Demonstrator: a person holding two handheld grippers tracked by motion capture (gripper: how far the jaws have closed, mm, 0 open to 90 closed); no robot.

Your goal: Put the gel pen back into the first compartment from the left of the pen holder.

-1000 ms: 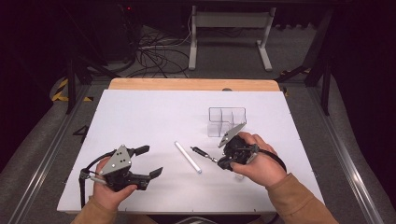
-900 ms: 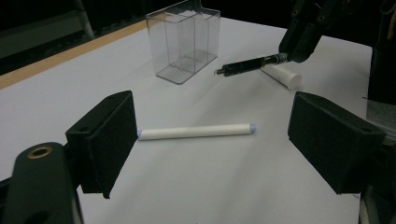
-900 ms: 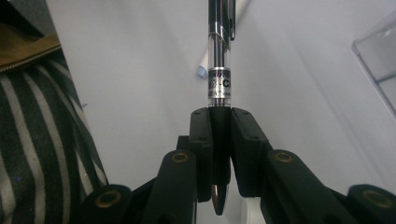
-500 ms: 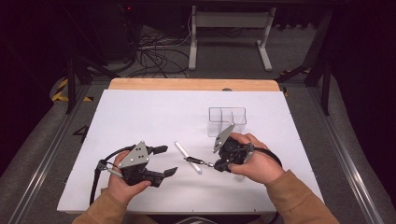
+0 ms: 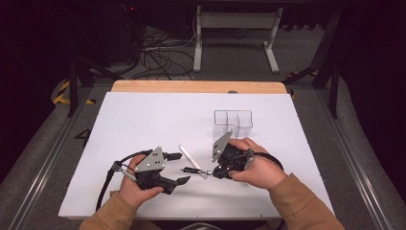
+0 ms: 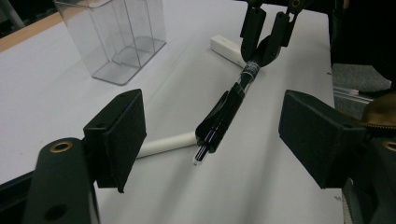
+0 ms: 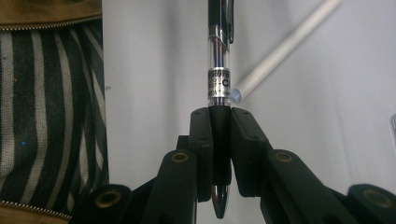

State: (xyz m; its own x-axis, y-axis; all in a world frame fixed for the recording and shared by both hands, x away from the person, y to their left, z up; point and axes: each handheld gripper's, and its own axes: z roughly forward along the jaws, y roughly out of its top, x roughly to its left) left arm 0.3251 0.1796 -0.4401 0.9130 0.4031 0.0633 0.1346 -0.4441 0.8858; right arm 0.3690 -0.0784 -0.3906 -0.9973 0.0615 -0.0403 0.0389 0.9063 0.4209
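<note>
My right gripper [image 5: 216, 170] is shut on the grip end of a black-and-clear pen [image 5: 194, 170] and holds it level above the table, pointing left. In the right gripper view the pads [image 7: 201, 140] clamp the pen [image 7: 219, 70] near its metal tip. My left gripper [image 5: 179, 168] faces the pen's free end. Its jaws have just been closing a little but stand open. In the left gripper view the pen [image 6: 224, 112] reaches toward the gap between the pads [image 6: 119, 135], which do not touch it. Farther off there, the right gripper [image 6: 266, 35] holds the pen.
A white stick [image 5: 188, 158] lies on the white table [image 5: 143, 120] under the pen. A clear compartment box [image 5: 233, 120] stands behind the right hand, also in the left gripper view [image 6: 116, 37]. Striped cloth [image 7: 46, 93] fills the right gripper view's left side.
My left gripper has moved right across the table, up to the pen's free end, and its jaws have narrowed a little. The right gripper has kept still with the pen.
</note>
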